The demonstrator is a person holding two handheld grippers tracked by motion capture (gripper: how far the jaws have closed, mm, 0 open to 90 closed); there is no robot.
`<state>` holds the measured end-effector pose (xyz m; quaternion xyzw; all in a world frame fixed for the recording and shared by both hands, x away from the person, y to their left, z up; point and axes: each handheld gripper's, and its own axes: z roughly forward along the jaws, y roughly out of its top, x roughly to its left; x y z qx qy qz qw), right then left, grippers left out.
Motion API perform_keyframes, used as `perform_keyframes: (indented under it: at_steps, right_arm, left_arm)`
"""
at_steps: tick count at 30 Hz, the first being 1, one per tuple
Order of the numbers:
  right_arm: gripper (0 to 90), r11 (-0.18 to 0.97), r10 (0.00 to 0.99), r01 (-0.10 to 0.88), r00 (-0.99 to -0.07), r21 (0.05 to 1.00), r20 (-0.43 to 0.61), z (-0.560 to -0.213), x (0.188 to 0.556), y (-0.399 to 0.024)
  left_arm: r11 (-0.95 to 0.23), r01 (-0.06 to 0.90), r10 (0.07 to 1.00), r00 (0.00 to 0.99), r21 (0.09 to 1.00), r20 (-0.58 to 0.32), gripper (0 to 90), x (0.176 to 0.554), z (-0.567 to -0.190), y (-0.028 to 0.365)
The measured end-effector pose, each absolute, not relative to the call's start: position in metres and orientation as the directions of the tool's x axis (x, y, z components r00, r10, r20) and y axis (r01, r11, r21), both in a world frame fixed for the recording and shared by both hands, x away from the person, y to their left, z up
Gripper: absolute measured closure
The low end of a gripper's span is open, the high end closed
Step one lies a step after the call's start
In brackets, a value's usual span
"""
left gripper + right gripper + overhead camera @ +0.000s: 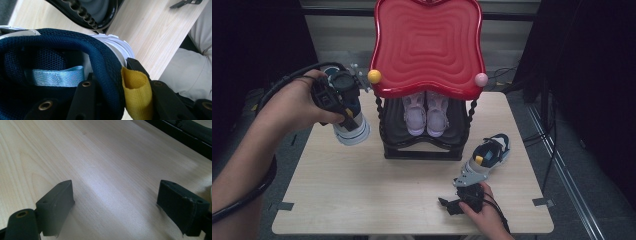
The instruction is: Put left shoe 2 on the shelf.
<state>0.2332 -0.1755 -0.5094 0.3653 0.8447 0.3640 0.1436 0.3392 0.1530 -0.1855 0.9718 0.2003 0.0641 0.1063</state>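
Right gripper (pixel 451 205) rests on bare pale wood table (pixel 362 190) near front edge, jaws wide, nothing between. Left gripper (pixel 343 111) pinches navy mesh heel and yellow loop (pixel 136 92) of sneaker (pixel 351 127), held above table's left side. Behind, black rack (pixel 422 147) holds pink shoes (pixel 426 114) under glossy red ridged tray (pixel 428 45); matching sneaker (pixel 487 157) lies right

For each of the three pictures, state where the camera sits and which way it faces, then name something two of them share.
High view: above the table, looking forward and down; both forearms show.
Left gripper view: on the left gripper, looking along jaws clamping the blue shoe collar.
Right gripper view: on the right gripper, jaws open over bare tabletop.
Shared: high and left gripper views both show the blue shoe and black rack.
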Motion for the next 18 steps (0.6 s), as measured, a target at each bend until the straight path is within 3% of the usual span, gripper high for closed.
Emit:
perform_keyframes:
  at_steps: [18]
  right_arm:
    - [13.2, 0.467, 0.722, 0.512, -0.691, 0.721, 0.023, -0.51, 0.233, -0.175]
  left_arm:
    - [-0.907, 0.33, 0.377, 0.913, 0.26, 0.157, 70.3, 0.343, -0.133, 0.143]
